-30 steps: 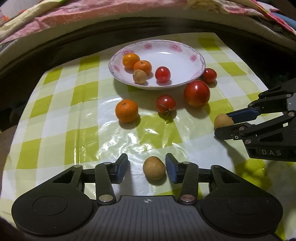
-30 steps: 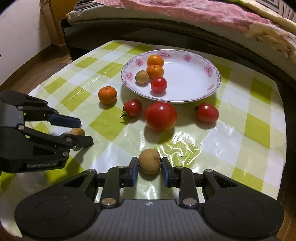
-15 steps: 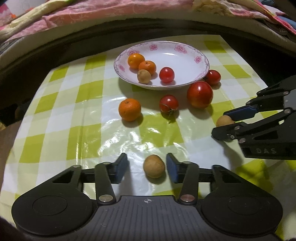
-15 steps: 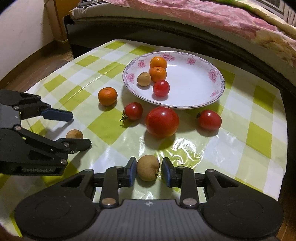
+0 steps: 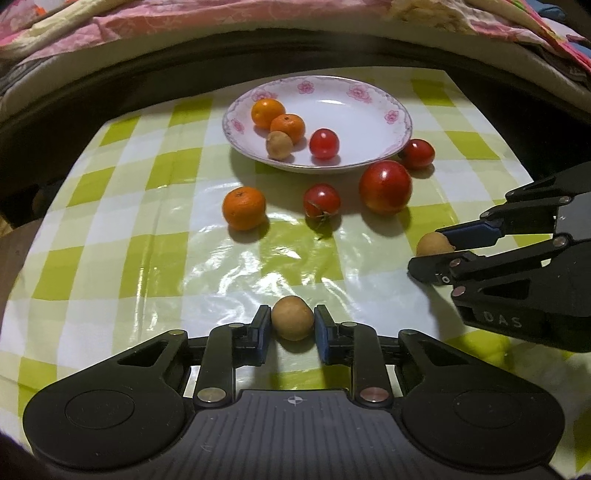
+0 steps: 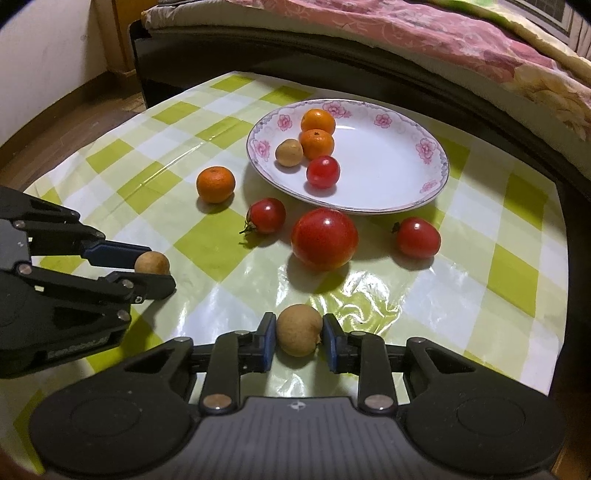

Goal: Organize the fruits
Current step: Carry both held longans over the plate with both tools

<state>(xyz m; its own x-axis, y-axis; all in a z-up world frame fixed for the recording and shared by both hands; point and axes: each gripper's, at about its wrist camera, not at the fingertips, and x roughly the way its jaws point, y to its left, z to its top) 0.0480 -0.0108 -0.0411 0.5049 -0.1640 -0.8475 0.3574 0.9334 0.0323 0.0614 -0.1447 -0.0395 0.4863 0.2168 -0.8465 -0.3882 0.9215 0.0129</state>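
Note:
My left gripper point(image 5: 291, 323) is closing on a brown longan point(image 5: 292, 317) on the checked cloth, and its blue pads touch both sides. My right gripper point(image 6: 298, 332) is closing the same way on a second longan point(image 6: 298, 334), low on the cloth. Each view shows the other gripper at its side edge with its fruit. Beyond them stands a white flowered plate point(image 5: 369, 107) with two mandarins, a longan and a small tomato. Loose in front of the plate lie a mandarin point(image 5: 243, 207), two small tomatoes point(image 5: 322, 200) and a large tomato point(image 5: 385, 186).
The green-and-white tablecloth point(image 5: 110, 206) covers a low table whose edges curve away on all sides. A bed with a pink quilt point(image 6: 443, 33) runs behind the table. A wall and wooden floor point(image 6: 55, 122) lie off its left side.
The left gripper's jaws have closed from well apart to touching the longan. The right gripper keeps its hold on its longan, and both views have shifted slightly.

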